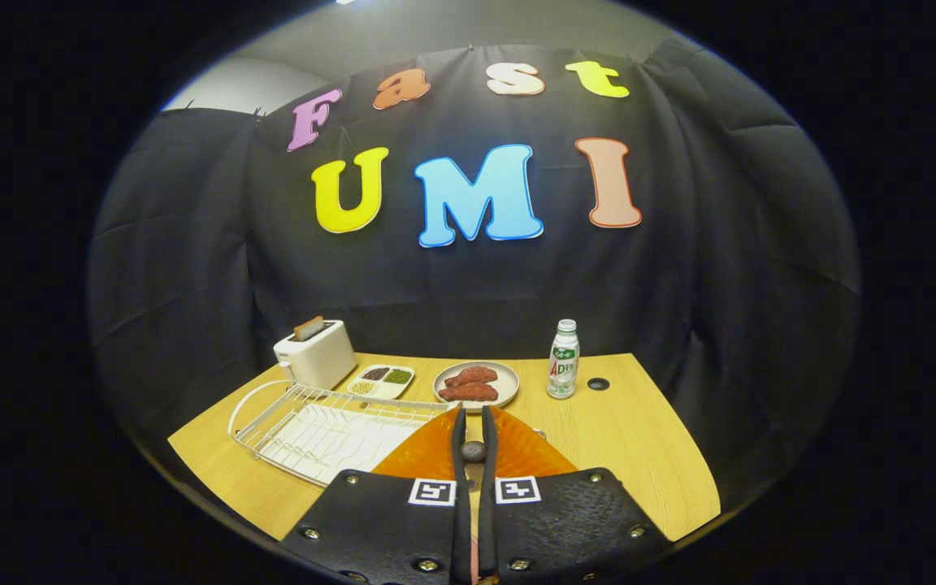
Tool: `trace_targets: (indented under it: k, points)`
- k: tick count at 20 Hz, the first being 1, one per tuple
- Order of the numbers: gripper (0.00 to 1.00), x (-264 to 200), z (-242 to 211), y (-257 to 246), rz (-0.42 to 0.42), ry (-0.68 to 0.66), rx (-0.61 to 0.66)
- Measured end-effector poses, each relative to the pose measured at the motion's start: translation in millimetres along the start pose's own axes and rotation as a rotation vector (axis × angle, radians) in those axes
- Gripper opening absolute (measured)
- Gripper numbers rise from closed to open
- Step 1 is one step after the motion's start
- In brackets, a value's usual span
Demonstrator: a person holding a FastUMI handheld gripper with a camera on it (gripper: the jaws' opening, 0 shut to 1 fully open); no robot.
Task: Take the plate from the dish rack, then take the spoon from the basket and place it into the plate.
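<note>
At the left end of the desk (614, 455), the dish rack (322, 426) is sitting along the near-left edge with its wire slots empty, and a toaster (318, 353) is standing behind it at the far-left corner. A divided snack tray (383, 380) is lying just right of the toaster. Moving right, the gripper (474, 443) is holding the orange plate (517, 451): its two fingers are drawn almost together and are pressing the plate's rim from both sides, so the plate is hanging edge-on between them, lifted above the desk's near middle. The plate's faces are pointing left and right, and its visible long axis is running forward along the fingers toward the far edge. To do this step well, the operator is advised to keep the squeeze firm, carry the plate clear of the rack wires, then tilt it flat over a bare patch of desk before releasing. Beyond the fingertips a dish of meat (476, 383) is resting near the far edge; a bottle (564, 359) is standing upright right of it. The basket and spoon cannot be located here.
</note>
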State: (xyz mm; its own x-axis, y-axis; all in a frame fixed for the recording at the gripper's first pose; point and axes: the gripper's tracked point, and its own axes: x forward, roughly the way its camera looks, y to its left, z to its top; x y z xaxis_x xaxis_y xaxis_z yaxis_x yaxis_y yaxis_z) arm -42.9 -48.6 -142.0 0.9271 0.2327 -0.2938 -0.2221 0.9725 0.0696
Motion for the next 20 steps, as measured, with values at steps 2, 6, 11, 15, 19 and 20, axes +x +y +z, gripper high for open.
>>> trace_targets:
  k: [2, 6, 11, 15, 19, 20]
  points:
    - [0.03, -6.4, -19.8, 12.4, 0.018, 0.033, -0.014]
    - [0.03, -15.6, -51.4, 34.1, 0.045, 0.091, 0.006]
    - [0.03, -16.4, -70.9, 58.8, 0.091, 0.125, 0.032]
    - [0.03, -10.5, -83.4, 74.7, 0.135, 0.147, 0.023]
    - [0.03, -7.3, -103.9, 81.2, 0.162, 0.19, 0.003]
    - [0.03, -7.4, -108.2, 80.2, 0.159, 0.201, 0.005]
